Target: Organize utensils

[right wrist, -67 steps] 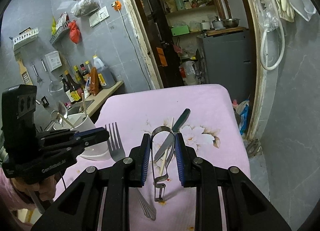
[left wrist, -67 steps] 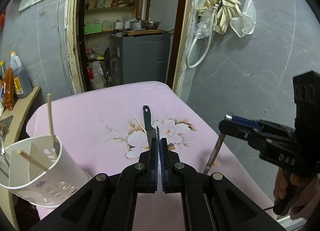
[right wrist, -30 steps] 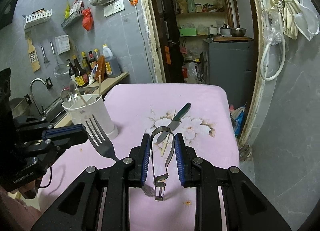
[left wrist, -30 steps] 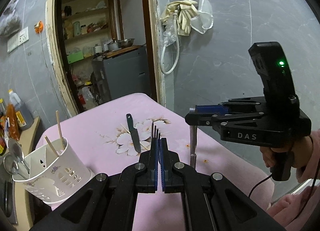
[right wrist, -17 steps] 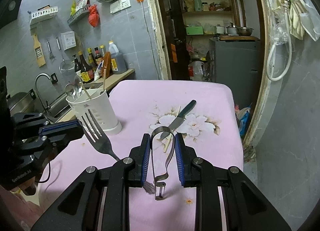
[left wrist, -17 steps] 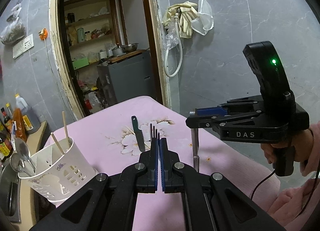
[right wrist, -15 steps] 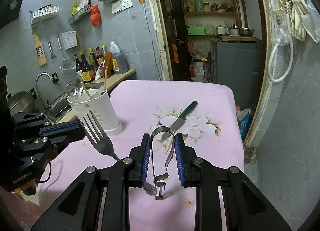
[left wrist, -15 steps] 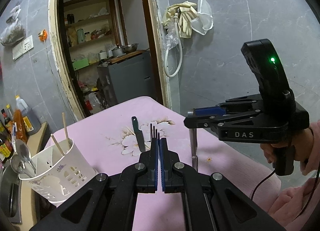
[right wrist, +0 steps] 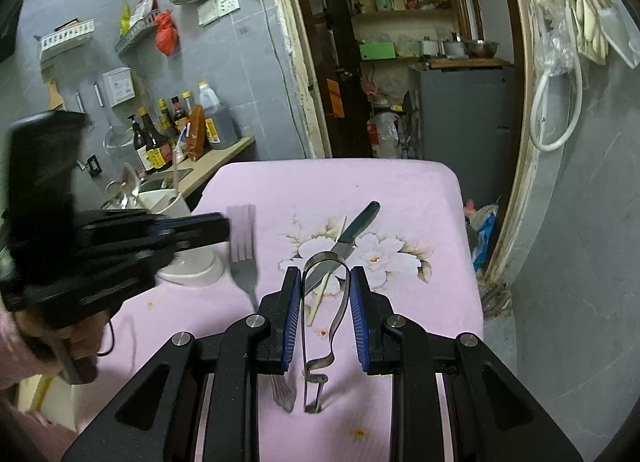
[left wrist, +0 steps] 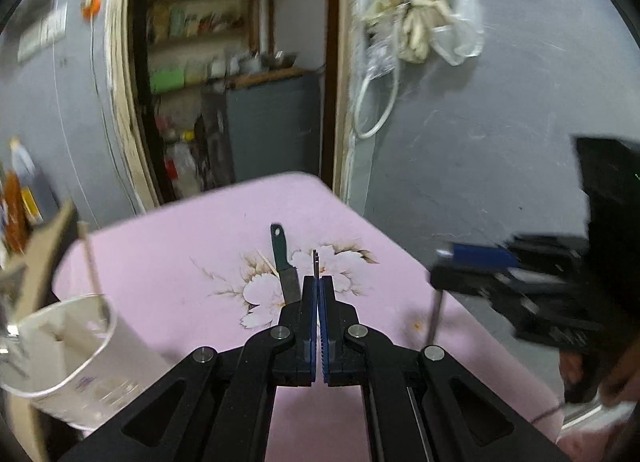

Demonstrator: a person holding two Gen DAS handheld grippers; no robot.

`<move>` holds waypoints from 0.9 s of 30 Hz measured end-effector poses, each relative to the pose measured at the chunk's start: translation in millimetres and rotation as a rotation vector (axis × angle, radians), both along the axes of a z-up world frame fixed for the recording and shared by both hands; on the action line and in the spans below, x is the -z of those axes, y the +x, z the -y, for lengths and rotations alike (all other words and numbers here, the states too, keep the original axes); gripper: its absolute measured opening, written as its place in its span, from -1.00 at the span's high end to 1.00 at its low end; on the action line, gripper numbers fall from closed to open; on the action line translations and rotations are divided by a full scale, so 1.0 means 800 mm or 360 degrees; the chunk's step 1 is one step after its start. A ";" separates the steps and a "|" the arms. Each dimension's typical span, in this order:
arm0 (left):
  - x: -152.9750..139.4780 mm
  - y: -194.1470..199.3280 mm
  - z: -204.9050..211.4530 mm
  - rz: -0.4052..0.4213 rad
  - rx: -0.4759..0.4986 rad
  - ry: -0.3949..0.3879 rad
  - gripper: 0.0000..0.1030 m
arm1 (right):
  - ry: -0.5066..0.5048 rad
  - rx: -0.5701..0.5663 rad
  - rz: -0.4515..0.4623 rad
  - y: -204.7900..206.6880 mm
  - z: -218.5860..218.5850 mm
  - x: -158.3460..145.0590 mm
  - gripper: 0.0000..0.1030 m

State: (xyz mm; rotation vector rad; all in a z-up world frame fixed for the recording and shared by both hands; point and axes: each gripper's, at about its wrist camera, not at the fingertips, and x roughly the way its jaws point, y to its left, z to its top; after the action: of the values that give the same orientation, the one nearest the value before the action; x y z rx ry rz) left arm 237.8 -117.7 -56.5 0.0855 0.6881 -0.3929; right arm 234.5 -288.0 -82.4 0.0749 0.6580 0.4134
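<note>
Left wrist view, from left to right: a white utensil holder (left wrist: pixel 60 350) is being seen at the near left edge of the pink flowered tablecloth (left wrist: pixel 180 242), with a chopstick (left wrist: pixel 92 262) standing in it. At the middle, the left gripper (left wrist: pixel 318 286) is being kept fully closed on a fork (left wrist: pixel 315 262), whose tines are being shown edge-on just beyond the pads. A green-handled knife (left wrist: pixel 285 262) is lying on the cloth beyond them. At the right, blurred, the right gripper (left wrist: pixel 460 258) is being held over the cloth's right side, with metal tongs (left wrist: pixel 434 314) hanging from it.

Right wrist view, from left to right: the left gripper (right wrist: pixel 216 228) is being carried in a person's hand (right wrist: pixel 80 342), in front of the holder (right wrist: pixel 176 202), and the fork (right wrist: pixel 244 246) is being held with its tines pointing far. At the middle, the tongs (right wrist: pixel 325 257) are being pinched between the right gripper's (right wrist: pixel 324 290) blue pads, bend far, arms squeezed partly together and gripping nothing. Beyond them, the knife (right wrist: pixel 348 238) and a loose chopstick (right wrist: pixel 320 294) are lying on the flower print.
</note>
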 end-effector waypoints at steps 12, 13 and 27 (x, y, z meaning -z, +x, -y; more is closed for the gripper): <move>0.105 0.093 -0.002 -0.0526 -0.0089 -0.0113 0.97 | 0.0095 0.0000 -0.0122 0.054 0.007 0.021 0.58; 0.104 0.087 -0.008 -0.0508 -0.0134 -0.0146 0.97 | 0.0103 -0.0004 -0.0126 0.055 0.007 0.024 0.58; 0.131 0.066 -0.043 -0.0648 -0.0518 -0.0306 0.67 | 0.0153 -0.0054 -0.0173 0.072 0.009 0.039 0.58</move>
State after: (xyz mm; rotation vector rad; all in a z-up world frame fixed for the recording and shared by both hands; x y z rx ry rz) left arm 290.4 -83.6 -161.2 -0.2938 1.0433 -0.1603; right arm 292.5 -294.8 -113.5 0.1784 0.7471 0.4761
